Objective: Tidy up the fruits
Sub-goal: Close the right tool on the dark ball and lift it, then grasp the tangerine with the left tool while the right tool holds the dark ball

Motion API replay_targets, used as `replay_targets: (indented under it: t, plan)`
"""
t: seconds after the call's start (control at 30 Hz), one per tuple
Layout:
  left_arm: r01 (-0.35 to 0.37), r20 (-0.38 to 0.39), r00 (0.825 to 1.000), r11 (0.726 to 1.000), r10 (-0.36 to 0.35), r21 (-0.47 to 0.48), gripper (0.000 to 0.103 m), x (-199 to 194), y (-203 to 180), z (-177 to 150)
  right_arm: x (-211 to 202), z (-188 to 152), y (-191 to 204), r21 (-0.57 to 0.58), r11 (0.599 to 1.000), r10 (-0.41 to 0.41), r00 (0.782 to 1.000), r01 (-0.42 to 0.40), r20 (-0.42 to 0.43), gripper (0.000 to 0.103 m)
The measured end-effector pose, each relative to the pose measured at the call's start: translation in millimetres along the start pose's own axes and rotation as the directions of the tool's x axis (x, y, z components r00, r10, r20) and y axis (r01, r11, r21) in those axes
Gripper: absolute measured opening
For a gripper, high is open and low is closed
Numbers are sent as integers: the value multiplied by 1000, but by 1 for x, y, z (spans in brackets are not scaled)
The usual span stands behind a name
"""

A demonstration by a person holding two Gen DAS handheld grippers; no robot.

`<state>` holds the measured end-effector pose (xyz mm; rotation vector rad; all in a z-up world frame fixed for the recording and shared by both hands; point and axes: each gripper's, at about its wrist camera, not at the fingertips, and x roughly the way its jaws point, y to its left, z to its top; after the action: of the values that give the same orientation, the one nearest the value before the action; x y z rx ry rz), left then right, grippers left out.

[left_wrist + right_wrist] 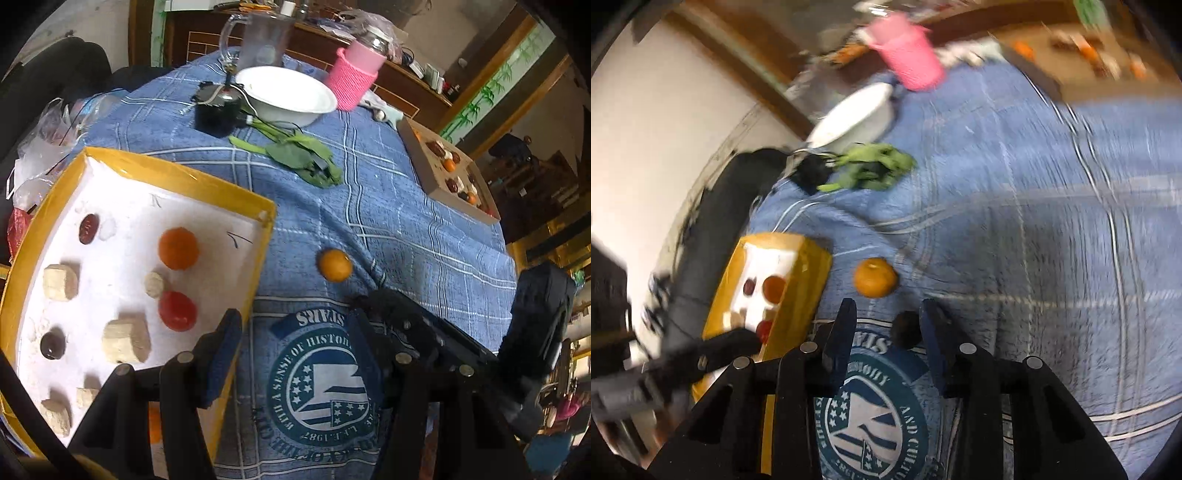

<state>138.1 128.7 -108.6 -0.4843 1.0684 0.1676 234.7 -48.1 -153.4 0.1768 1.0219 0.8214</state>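
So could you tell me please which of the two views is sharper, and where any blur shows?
Left wrist view: sharp, the orange fruit and yellow-rimmed tray crisp, edges bent by fisheye. Right wrist view: motion-smeared, worst at the pink cup and far box.

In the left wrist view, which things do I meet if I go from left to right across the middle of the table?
Yellow-rimmed tray → loose orange fruit on the blue cloth → cardboard box of mixed pieces.
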Motion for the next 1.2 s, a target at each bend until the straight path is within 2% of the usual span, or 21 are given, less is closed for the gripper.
replay_targets:
  t: [0.13, 0.27, 0.33, 0.37, 0.53, 0.6, 0.73, 0.8, 0.93, 1.0, 1.03, 1.07, 1.13, 1.2]
  plan:
    - [5, -8, 1000, 1000, -5, 2, 62, 4, 0, 1, 17, -4, -3, -16, 997, -79, 996, 78, -50, 34]
    - [15, -18, 1000, 1000, -15, 5, 62, 10, -3, 3, 28, -6, -3, -54, 988, -148, 988, 145, -51, 32]
    - [17, -24, 1000, 1000, -17, 1, 62, 14, -3, 4, 27, -6, 0, -80, 982, -174, 983, 170, -49, 21]
    - [16, -26, 1000, 1000, -15, 3, 62, 15, -4, 5, 27, -7, 0, -81, 982, -176, 983, 171, -51, 21]
    - [17, -33, 999, 1000, -16, 20, 62, 22, -13, 13, 16, -4, -5, -71, 988, -139, 989, 135, -44, 20]
    - [16, -33, 999, 999, -15, 32, 62, 27, -20, 19, 6, 0, -10, -50, 995, -84, 995, 82, -52, 20]
    - [-1, -61, 998, 999, 4, 53, 62, 49, -36, 30, -15, 9, -32, 16, 999, -28, 999, 28, -37, 20]
    - [-21, -76, 997, 998, 25, 57, 62, 61, -40, 33, -24, 12, -43, 62, 997, -37, 999, 37, -10, 20]
    - [-70, -97, 992, 995, 76, 69, 61, 83, -48, 37, -24, 13, -48, 85, 995, -43, 999, 43, -7, 20]
    - [-85, -107, 990, 994, 91, 62, 58, 89, -50, 36, -23, 13, -44, 78, 996, -47, 999, 47, -7, 20]
    - [-92, -108, 989, 994, 98, 64, 51, 92, -51, 35, -23, 13, -43, 76, 996, -46, 999, 47, -7, 20]
    - [-97, -109, 989, 993, 104, 61, 50, 94, -51, 36, -23, 13, -42, 73, 996, -51, 999, 51, -5, 20]
    - [-72, -129, 989, 996, 79, 54, 32, 98, -53, 34, -22, 13, -43, 77, 995, -58, 998, 58, -2, 20]
    - [-75, -129, 988, 995, 83, 65, 32, 98, -56, 33, -23, 14, -47, 87, 994, -64, 998, 64, 1, 20]
